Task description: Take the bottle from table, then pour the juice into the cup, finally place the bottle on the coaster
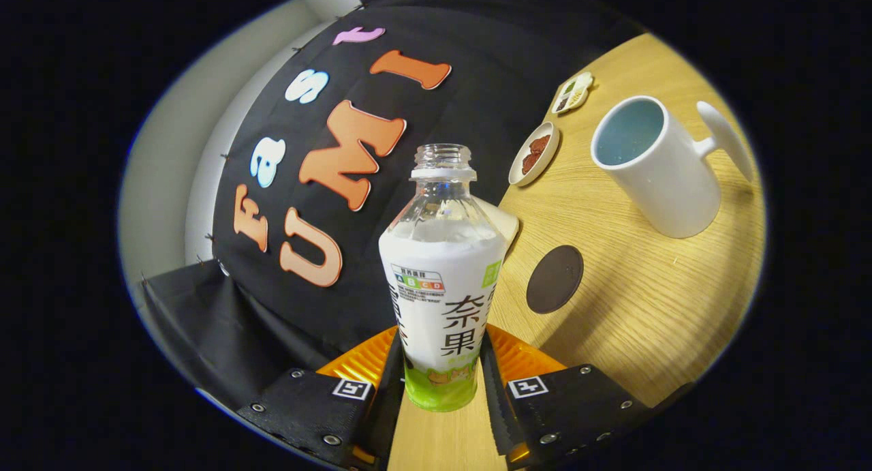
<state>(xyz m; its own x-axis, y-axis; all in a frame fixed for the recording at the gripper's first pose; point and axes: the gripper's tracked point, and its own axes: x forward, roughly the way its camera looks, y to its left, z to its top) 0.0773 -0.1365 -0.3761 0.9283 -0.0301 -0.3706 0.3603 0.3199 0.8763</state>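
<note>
Wooden table [633,300] runs right of the booth wall, w/ open bare top around the cup. White cup [654,168] stands well beyond the fingers, nr the far edge. Bottle [441,280] (cap off, upright in view) sits between the fingers, gripper [443,382] clenched on its lower body. Dark coaster [555,279] lies just right of bottle, apart from cup. Two small dishes [535,154] by the wall.

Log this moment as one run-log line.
claw: shut on juice bottle | bottle: uncapped, tilted | mug: beyond, unfilled | coaster: bare
</note>
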